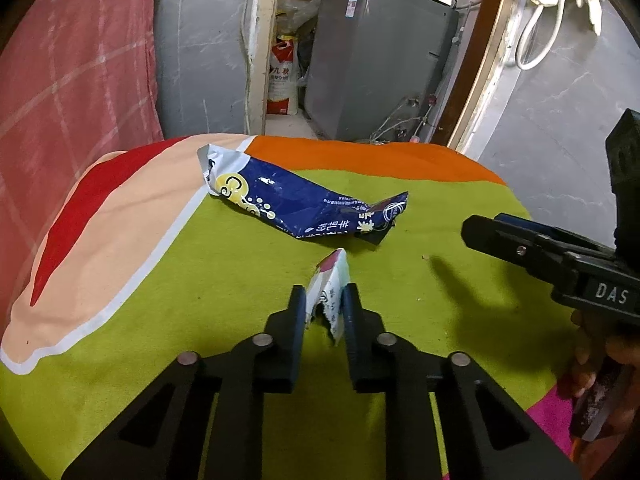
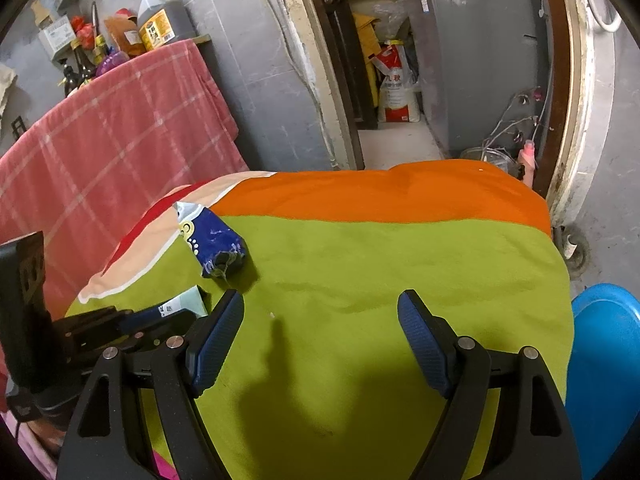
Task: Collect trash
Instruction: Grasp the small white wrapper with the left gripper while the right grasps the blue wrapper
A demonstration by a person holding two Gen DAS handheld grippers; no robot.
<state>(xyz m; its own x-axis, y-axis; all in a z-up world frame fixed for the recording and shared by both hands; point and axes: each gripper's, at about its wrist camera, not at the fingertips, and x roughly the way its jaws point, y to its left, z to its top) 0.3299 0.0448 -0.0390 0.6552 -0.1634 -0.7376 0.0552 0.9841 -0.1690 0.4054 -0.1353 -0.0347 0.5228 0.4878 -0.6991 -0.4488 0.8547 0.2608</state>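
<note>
The left tool pinches a small torn white wrapper just above a lime-green cloth-covered tabletop. A crumpled blue snack bag lies just beyond. The right tool hovers wide apart, empty, over the cloth.
</note>
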